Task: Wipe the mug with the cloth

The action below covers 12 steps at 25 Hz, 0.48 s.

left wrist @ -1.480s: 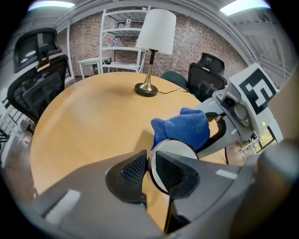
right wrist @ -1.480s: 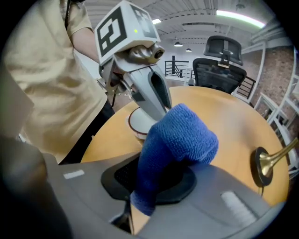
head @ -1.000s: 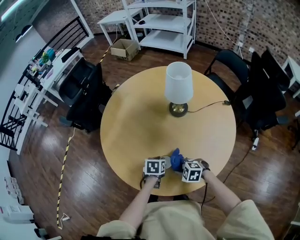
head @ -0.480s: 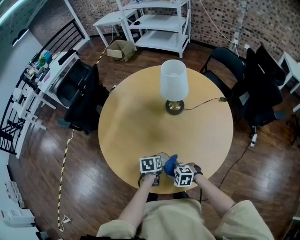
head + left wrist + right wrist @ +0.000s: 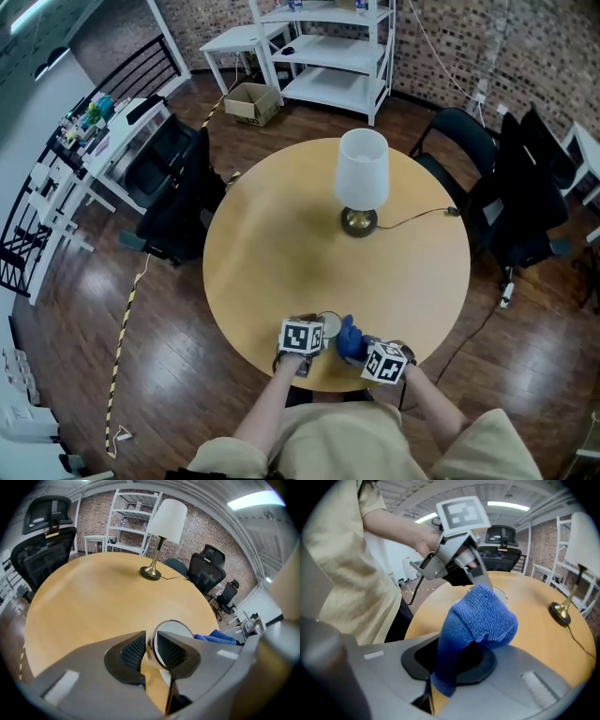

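Observation:
A shiny metal mug stands near the table's front edge. My left gripper is shut on its rim, one pad inside the mug and one outside; the left gripper holds the wall between them. My right gripper is shut on a blue cloth, bunched against the mug's right side. In the right gripper view the cloth rises out of the right gripper and hides most of the mug behind it. The left gripper reaches down just beyond the cloth.
A lamp with a white shade and brass foot stands at the far middle of the round wooden table, its cord running off to the right. Black office chairs surround the table. White shelves stand behind.
The right gripper has slid a little with the cloth along the mug's side toward the near table edge and rolled. The left gripper has kept the mug where it was.

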Available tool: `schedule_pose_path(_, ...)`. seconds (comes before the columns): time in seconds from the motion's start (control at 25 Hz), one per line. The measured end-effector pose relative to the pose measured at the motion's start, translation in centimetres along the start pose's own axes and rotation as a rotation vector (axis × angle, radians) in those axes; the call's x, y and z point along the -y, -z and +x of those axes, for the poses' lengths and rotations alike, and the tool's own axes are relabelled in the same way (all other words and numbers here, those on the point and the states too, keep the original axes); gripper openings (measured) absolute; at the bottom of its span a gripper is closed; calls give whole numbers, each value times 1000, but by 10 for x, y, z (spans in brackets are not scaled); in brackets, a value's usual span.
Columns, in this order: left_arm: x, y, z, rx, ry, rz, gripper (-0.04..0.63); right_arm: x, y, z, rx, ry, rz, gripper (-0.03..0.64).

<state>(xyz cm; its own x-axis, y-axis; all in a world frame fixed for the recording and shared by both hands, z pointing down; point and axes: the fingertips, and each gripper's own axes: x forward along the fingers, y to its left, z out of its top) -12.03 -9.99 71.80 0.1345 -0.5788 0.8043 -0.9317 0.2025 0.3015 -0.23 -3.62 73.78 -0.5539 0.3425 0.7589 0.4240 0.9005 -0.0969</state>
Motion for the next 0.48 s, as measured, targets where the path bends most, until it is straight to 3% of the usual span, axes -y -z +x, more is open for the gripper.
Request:
schedule_pose_path(0.12,-2,0,-21,71,29,-25,162,9,24,-29,22,53,110,69)
schedule_pose_path(0.2,-5,8,-38,89,38,-34,281,17,38,-46,43,85,200,69)
schedule_pose_path(0.36,0,44,-53,95,82,17,284,49,53,-74,85,149,359,72)
schedule_pose_path(0.48,19,67,-45,75,118,100,265,80,42,-93,119,185,393,72)
